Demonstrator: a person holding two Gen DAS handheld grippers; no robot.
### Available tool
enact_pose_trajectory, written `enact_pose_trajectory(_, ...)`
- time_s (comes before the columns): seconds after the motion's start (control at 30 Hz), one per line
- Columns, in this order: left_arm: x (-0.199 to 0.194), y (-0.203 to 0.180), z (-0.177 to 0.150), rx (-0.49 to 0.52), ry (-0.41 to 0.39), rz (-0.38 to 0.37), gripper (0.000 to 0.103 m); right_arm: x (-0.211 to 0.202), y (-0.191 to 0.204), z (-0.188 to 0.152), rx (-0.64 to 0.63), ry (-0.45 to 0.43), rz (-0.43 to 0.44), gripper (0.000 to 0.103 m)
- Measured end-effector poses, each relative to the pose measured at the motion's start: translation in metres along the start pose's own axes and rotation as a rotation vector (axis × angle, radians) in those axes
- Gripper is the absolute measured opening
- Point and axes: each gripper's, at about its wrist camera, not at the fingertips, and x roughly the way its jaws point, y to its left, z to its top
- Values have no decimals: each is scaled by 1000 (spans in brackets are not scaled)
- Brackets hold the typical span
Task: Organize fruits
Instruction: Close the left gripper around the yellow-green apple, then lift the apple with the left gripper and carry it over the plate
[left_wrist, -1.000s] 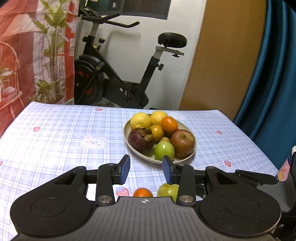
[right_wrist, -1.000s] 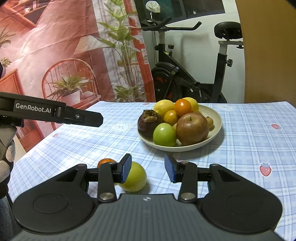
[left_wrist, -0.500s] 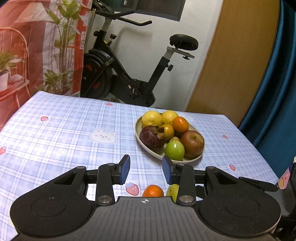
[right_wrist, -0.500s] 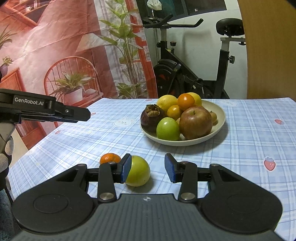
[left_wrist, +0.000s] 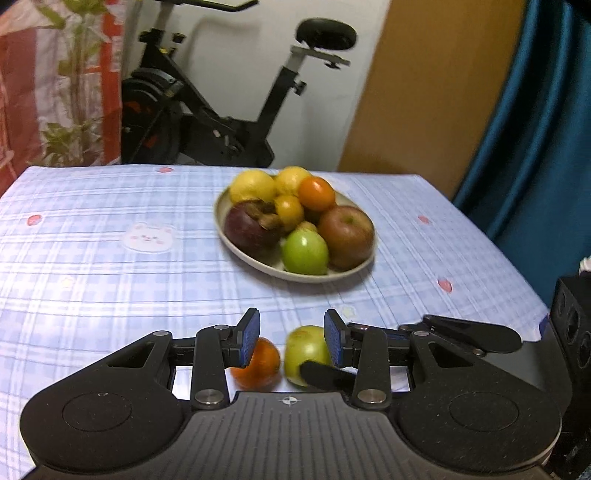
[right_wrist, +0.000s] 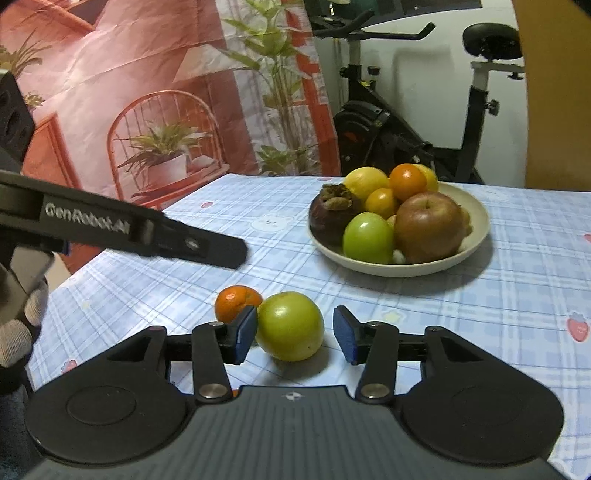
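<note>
Sitting on the checked tablecloth (right_wrist: 517, 295) near the table's front edge, a loose green fruit (right_wrist: 290, 325) and a small orange (right_wrist: 236, 301) touch side by side. R gripper (right_wrist: 295, 336) straddles the green fruit, jaws just been opening; L pad at its skin, R pad clear, no squeeze. L gripper (left_wrist: 291, 341) hangs w/ jaws narrow, nothing pinched; orange (left_wrist: 258, 363) and green fruit (left_wrist: 304, 350) lie beyond its tips. Plate (right_wrist: 476, 218) of piled fruit sits toward the far R corner.
</note>
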Motion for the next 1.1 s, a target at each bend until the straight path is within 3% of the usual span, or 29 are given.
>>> enact_pose_trajectory(0.2,12,-8,-5,30,50,-6,40,8,-1,-6,-2,23,57,54)
enact_pose_trajectory(0.33,14,-11,-6,42,71,-17,40,7,-1,-7,-3,24,71,49)
enact_pose_trajectory(1.1,22,-16,-14,18,102,-42,45,-7,-10,-10,25,6,59,51)
